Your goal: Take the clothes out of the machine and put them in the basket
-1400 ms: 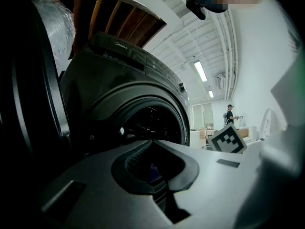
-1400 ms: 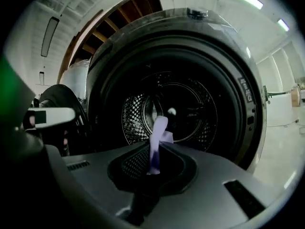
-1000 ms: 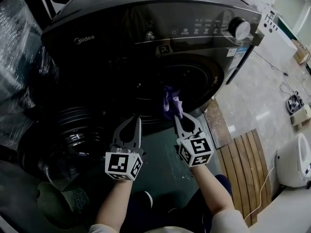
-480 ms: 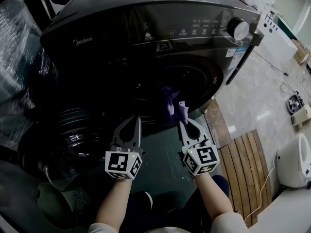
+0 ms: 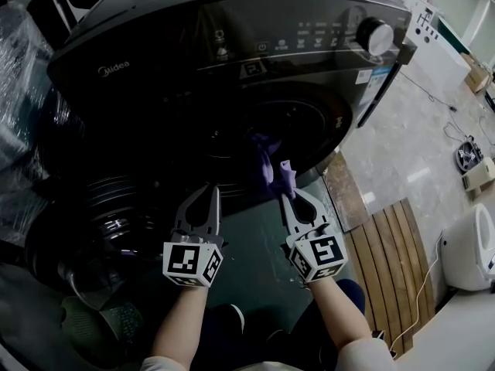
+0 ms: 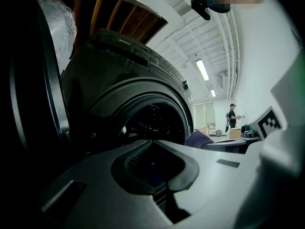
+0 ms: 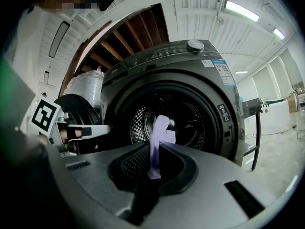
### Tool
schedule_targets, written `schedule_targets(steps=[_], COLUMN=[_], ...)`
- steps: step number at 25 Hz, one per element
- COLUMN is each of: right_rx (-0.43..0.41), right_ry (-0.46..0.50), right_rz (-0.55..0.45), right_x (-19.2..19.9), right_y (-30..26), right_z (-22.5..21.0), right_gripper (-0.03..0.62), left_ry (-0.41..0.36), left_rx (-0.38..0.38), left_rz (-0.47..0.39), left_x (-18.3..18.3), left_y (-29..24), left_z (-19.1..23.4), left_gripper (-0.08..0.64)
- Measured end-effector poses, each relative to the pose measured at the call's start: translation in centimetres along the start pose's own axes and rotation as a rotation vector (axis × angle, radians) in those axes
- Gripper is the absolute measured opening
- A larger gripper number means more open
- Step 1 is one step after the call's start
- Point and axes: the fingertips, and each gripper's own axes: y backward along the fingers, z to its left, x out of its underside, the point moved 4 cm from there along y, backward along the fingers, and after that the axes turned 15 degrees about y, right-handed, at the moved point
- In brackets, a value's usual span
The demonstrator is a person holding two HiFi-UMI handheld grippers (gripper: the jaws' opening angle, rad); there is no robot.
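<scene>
Before one open washing machine [image 5: 232, 52], we clamp one purple cloth [image 5: 268, 162] in our right gripper [image 5: 285, 194]; our left gripper [image 5: 209, 192] is closed, empty.

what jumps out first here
A big dark washing machine fills the head view, its round door swung open at the lower left. At the drum mouth the right gripper is shut on a strip of purple cloth, and the left gripper beside it holds nothing.
</scene>
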Motion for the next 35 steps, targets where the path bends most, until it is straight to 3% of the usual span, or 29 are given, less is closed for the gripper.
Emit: schedule_targets(steps=[8,13,18,24,31,35], right_rx=[0.004,0.006,0.019,0.031,0.013,0.000], right_ry=[-0.002,-0.013,-0.026,-0.047,-0.066,-0.084], right_rz=[-0.006,0.007,0.033,0.093,0.146,0.186], right_x=[-0.1,0.1,0.3,-0.2,-3.4,-3.8], right_y=[-0.1,-0.2,-0.3,-0.3,-0.3,0.6], right_z=[0.0,0.2,-0.1,-0.1,1.2,1.6], right_gripper=[0.026,0.026,0.026,0.026,0.026,0.026], left_ry=[0.010,-0.057,-0.036,-0.077,-0.043,0.000], left_rx=[0.012,0.034,0.062,0.152,0.146,0.091], left_rz=[0.019,0.056,0.072,0.118,0.100,0.106], left_x=[0.6,1.9,2.4,2.2,-1.0,-1.1], left_y=[-0.9,-1.0,-1.1,-0.8,0.0,1.3], left_z=[0.4,-0.1,-0.1,-2.0,-2.6,-2.6], left_gripper=[0.020,0.020,0.020,0.020,0.020,0.020])
